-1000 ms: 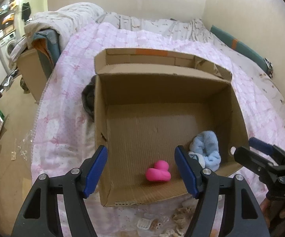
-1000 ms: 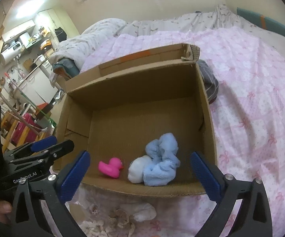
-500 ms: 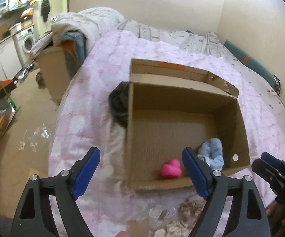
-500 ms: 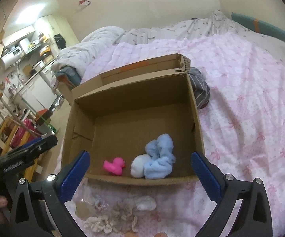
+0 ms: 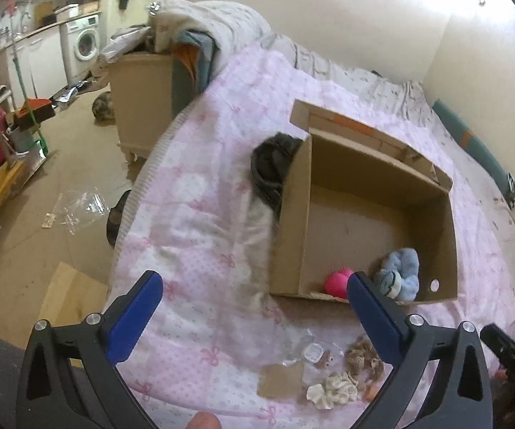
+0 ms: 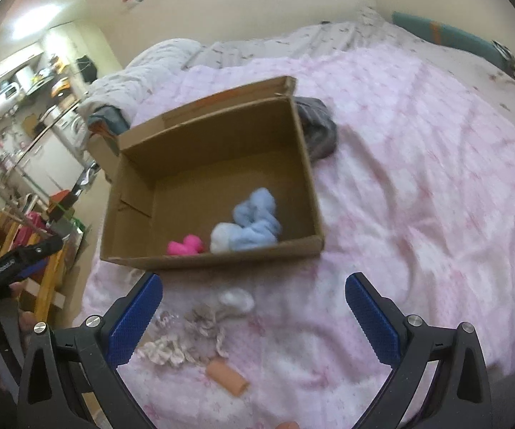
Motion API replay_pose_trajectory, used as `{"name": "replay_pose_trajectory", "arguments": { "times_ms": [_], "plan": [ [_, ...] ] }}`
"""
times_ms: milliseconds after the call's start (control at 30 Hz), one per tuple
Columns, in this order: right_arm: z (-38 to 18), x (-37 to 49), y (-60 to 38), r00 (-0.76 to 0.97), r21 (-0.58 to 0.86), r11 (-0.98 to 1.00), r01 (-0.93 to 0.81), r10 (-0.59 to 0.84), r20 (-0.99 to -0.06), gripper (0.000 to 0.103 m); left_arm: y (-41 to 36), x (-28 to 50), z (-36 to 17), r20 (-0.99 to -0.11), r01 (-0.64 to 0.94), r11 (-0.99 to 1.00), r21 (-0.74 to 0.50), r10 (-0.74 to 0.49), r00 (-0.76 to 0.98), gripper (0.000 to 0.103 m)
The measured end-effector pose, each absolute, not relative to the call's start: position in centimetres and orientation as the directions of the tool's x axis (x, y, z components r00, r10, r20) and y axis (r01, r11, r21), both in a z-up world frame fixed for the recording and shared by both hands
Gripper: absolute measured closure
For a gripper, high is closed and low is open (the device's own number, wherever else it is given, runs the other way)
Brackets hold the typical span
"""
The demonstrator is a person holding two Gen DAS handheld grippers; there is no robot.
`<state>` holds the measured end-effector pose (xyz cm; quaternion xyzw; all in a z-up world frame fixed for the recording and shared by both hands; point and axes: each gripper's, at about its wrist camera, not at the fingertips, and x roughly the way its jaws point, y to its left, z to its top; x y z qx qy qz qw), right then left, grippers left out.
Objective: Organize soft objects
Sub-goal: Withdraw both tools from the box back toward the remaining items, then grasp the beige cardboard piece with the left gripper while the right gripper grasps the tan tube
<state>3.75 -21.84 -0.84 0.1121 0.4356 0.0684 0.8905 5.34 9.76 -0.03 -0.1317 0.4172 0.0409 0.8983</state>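
Both tongs, left (image 5: 253, 307) and right (image 6: 253, 307), hang spread wide and empty above the pink quilt (image 6: 418, 196); scrunchies (image 6: 186, 339) lie just below; beyond, the cardboard box (image 6: 214, 255) holds a pink duck (image 6: 186, 245) beside blue cloth (image 6: 253, 220).

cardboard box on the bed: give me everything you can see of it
The cardboard box is plain brown corrugated card, rectangular, open on top, sitting flat on the pink quilt. Its far flap stands up and carries a strip of orange tape; one side wall has a small round hole. Inside, near the front wall, lie a pink duck and a blue cloth bundle with a white piece beside it. A dark garment lies against one outer side. Neither gripper touches it.
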Motion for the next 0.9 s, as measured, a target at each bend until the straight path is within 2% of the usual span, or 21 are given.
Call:
{"name": "replay_pose_trajectory", "arguments": {
  "times_ms": [167, 267, 367, 500, 667, 733, 900],
  "plan": [
    [-1.5, 3.5, -22.0, 0.595, 0.252, 0.968, 0.004, 0.2, -0.779, 0.0, 9.5, 5.4, -1.1, -0.803, -0.206, 0.97, -0.129, 0.02, 0.596, 0.0],
    [-2.2, 3.7, -21.7, 0.575, 0.254, 0.967, 0.009, 0.203, -0.793, 0.0, 9.0, 5.9, -2.7, -0.85, -0.187, 0.972, -0.145, -0.025, 0.526, 0.0],
    [-2.5, 4.0, -21.4, 0.565, 0.238, 0.971, 0.011, 0.19, -0.803, 0.0, 7.9, 6.4, -5.0, -0.903, -0.169, 0.983, -0.077, 0.003, 0.43, 0.0],
    [-3.1, 4.3, -21.3, 0.549, 0.236, 0.972, 0.017, 0.188, -0.815, 0.0, 7.0, 6.6, -7.2, -0.94, -0.148, 0.986, -0.078, -0.023, 0.339, 0.001],
    [-4.0, 4.6, -21.0, 0.511, 0.215, 0.976, 0.024, 0.173, -0.842, 0.0, 6.1, 6.7, -9.6, -0.96, -0.117, 0.981, -0.154, -0.121, 0.251, 0.002],
    [-4.5, 4.8, -20.9, 0.494, 0.215, 0.976, 0.024, 0.176, -0.852, 0.0, 5.4, 6.8, -10.3, -0.966, -0.095, 0.984, -0.149, -0.125, 0.226, 0.008],
    [-5.2, 5.3, -20.6, 0.463, 0.212, 0.977, 0.02, 0.179, -0.868, 0.0, 4.1, 6.7, -12.1, -0.981, -0.054, 0.989, -0.135, -0.125, 0.151, 0.033]
  ]
}}
